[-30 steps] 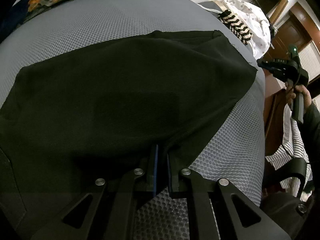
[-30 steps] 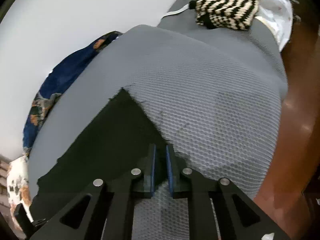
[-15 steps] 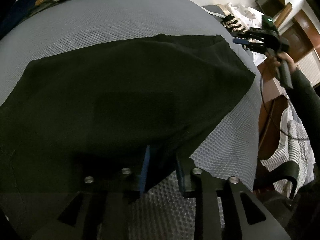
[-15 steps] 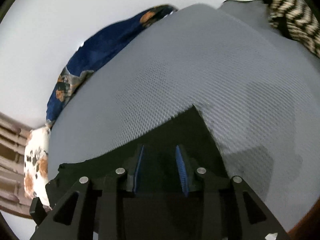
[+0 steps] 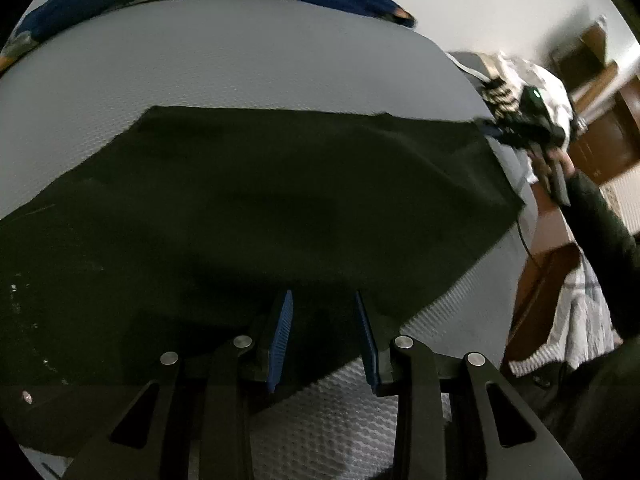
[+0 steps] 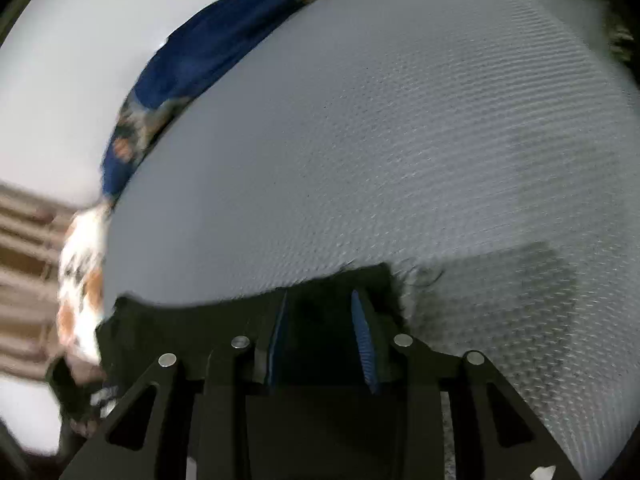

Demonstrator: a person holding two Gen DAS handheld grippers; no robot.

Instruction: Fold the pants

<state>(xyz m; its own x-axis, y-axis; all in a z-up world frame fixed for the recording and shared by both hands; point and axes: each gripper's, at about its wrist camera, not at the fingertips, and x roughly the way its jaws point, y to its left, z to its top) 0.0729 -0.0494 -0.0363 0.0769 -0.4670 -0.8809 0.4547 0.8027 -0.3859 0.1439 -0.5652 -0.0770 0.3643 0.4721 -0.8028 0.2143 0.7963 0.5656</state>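
A: Left view: where are the pants (image 5: 256,208)?
B: Flat on the grey mat (image 5: 240,68); the left gripper (image 5: 323,336) straddles the near hem with jaws apart, probably to pinch it.
A: Right view?
B: The right gripper (image 6: 320,332), jaws apart too, sits over the far corner of the pants (image 6: 332,284).
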